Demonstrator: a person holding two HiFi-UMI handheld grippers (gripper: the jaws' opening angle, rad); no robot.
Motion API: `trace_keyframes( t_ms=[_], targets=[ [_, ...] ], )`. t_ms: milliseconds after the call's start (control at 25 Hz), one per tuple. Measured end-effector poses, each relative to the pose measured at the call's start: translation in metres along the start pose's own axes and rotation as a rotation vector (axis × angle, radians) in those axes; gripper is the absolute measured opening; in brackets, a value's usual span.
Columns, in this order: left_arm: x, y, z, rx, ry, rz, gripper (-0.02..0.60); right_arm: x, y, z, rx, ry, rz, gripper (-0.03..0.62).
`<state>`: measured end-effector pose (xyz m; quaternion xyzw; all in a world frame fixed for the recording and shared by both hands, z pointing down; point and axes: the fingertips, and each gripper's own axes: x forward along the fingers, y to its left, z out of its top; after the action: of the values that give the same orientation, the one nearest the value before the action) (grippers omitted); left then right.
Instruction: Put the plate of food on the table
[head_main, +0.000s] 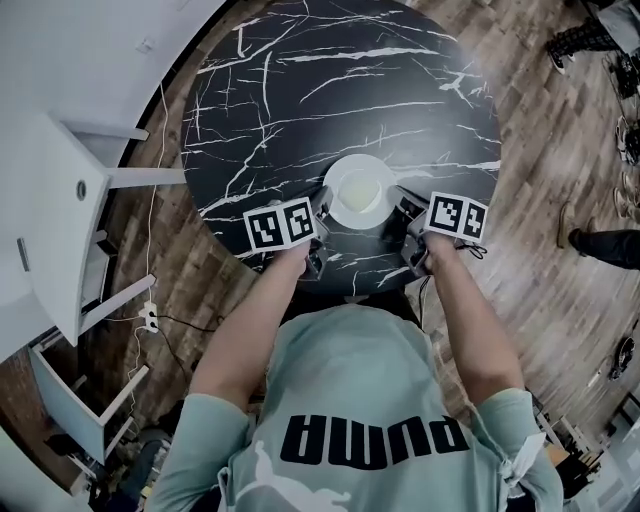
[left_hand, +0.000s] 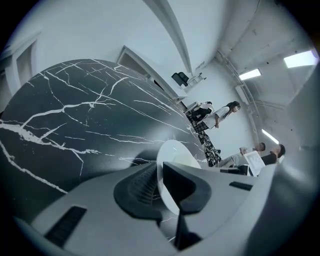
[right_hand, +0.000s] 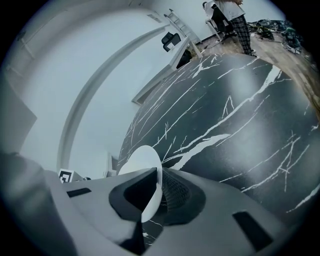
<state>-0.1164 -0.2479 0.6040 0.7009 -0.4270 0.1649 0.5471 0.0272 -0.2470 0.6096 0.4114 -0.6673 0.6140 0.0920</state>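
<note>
A small white plate (head_main: 360, 190) with a pale food item in its middle is over the near part of a round black marble table (head_main: 300, 90). I cannot tell whether it touches the top. My left gripper (head_main: 322, 214) is shut on the plate's left rim, and my right gripper (head_main: 402, 214) is shut on its right rim. In the left gripper view the plate (left_hand: 172, 155) runs edge-on between the jaws of that gripper (left_hand: 160, 187). The right gripper view shows the plate (right_hand: 140, 162) pinched in the right gripper (right_hand: 159, 194) the same way.
A white chair and shelf unit (head_main: 60, 210) stand left of the table, with a power strip (head_main: 150, 318) and cable on the wooden floor. People's legs and shoes (head_main: 600, 240) show at the right. Other people (left_hand: 215, 112) stand beyond the table's far side.
</note>
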Motion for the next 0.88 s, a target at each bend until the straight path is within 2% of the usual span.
trace_keyframes(
  t_ms=[880],
  targets=[
    [0.043,0.014,-0.008,0.153,0.101,0.070,0.057,0.019,-0.037,0.006,-0.065,-0.030,-0.173,0.043]
  ],
)
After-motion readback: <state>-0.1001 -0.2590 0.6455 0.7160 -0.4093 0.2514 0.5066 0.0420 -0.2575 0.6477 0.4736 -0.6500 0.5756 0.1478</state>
